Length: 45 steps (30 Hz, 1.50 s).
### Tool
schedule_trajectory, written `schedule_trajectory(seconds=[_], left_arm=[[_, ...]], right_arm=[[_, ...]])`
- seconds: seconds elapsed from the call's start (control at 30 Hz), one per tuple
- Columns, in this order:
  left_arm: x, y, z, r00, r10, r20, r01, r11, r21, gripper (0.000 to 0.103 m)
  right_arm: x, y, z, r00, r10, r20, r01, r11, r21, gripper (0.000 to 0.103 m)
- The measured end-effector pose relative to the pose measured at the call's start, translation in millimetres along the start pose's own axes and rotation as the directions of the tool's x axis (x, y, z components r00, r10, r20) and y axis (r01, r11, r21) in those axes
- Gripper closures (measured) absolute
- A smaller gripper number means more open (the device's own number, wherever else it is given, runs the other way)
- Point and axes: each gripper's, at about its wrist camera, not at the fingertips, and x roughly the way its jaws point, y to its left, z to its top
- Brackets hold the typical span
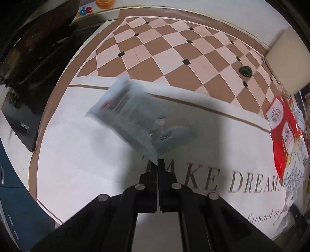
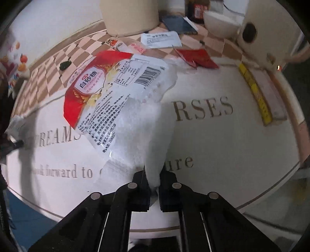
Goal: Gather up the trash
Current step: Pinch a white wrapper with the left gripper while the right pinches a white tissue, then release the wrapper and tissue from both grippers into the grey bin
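left gripper point(image 1: 158, 164): matte black fingers, round silver rivets on linkage
right gripper point(image 2: 154, 180): same black build, possibly identical rivets

Printed table point(image 2: 222, 147) lies open at centre; red wrapper point(image 2: 197, 57), white packet point(image 2: 161, 39) and cylindrical container point(image 2: 129, 16) obstruct the far edge.

1. Under my jaws lies a round white tablecloth point(image 1: 81, 155) printed with grey lettering point(image 2: 203, 108).
2. Ahead of the right jaws stand a cream cylinder point(image 2: 129, 15) and a white bowl point(image 2: 219, 23).
3. Far left of the left jaws sits a black box point(image 1: 21, 118).
4. Right of the right jaws lies a yellow-edged box point(image 2: 263, 93).
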Motion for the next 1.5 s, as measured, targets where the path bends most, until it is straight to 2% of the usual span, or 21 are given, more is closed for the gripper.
schedule_trajectory(seconds=[0.13,0.3,0.5,0.57,0.73,0.87,0.93,1.03,1.13,1.17,1.27,1.3,1.37,1.43,1.5], left_arm=[[-31.5,7.5,-22.5,0.998,-0.038,0.048,0.038,0.999,-0.003,0.103],[-84.5,15.1,-46.8,0.988,-0.089,0.128,0.088,0.996,0.012,0.103],[-137.8,15.7,-73.9,0.970,-0.159,0.182,0.142,0.985,0.101,0.103],[-148.2,13.2,-84.8,0.967,-0.174,0.184,0.150,0.979,0.138,0.103],[-159.2,7.1,-125.9,0.954,-0.263,0.145,0.230,0.950,0.211,0.103],[-142.2,2.6,-169.9,0.944,-0.326,0.057,0.301,0.917,0.263,0.103],[-123.9,1.5,-193.5,0.942,-0.336,-0.005,0.324,0.904,0.280,0.103],[-74.8,1.3,-229.5,0.938,-0.321,-0.131,0.345,0.897,0.276,0.103],[-3.8,5.5,-262.2,0.924,-0.283,-0.256,0.345,0.906,0.244,0.103],[29.4,7.4,-273.0,0.914,-0.270,-0.303,0.344,0.912,0.223,0.103],[128.5,12.8,-299.6,0.883,-0.238,-0.405,0.329,0.929,0.169,0.103],[166.8,14.8,-307.7,0.870,-0.236,-0.433,0.325,0.935,0.145,0.103],[231.3,16.7,-320.1,0.850,-0.243,-0.467,0.329,0.938,0.110,0.103],[291.0,18.4,-330.3,0.838,-0.236,-0.492,0.317,0.944,0.088,0.103],[352.3,19.3,-341.2,0.811,-0.227,-0.540,0.311,0.948,0.068,0.103]], right_arm=[[-19.7,-11.6,-6.3,0.999,0.042,0.029,-0.044,0.996,0.076,0.097],[-54.9,-19.6,-16.3,0.993,0.082,0.082,-0.092,0.987,0.133,0.097],[-88.8,-17.2,-35.0,0.982,0.137,0.130,-0.156,0.976,0.154,0.097],[-99.1,-11.3,-42.9,0.979,0.150,0.141,-0.171,0.975,0.146,0.097],[-129.7,11.8,-77.7,0.965,0.198,0.173,-0.221,0.967,0.124,0.097],[-139.3,25.0,-121.0,0.959,0.224,0.174,-0.248,0.960,0.127,0.097],[-131.0,28.6,-150.5,0.960,0.239,0.145,-0.259,0.956,0.140,0.097],[-99.6,31.7,-196.4,0.968,0.240,0.067,-0.248,0.957,0.153,0.097],[-40.3,27.9,-244.4,0.971,0.234,-0.046,-0.222,0.958,0.181,0.097],[-24.2,26.4,-254.4,0.970,0.232,-0.071,-0.216,0.958,0.186,0.097],[59.9,19.8,-295.8,0.956,0.241,-0.169,-0.203,0.956,0.212,0.097],[101.3,16.7,-312.2,0.949,0.247,-0.199,-0.201,0.954,0.224,0.097],[164.2,12.8,-334.9,0.931,0.271,-0.243,-0.211,0.945,0.248,0.097],[233.2,10.9,-357.0,0.910,0.304,-0.284,-0.230,0.936,0.266,0.097],[298.6,10.9,-378.3,0.897,0.309,-0.315,-0.230,0.937,0.262,0.097]])
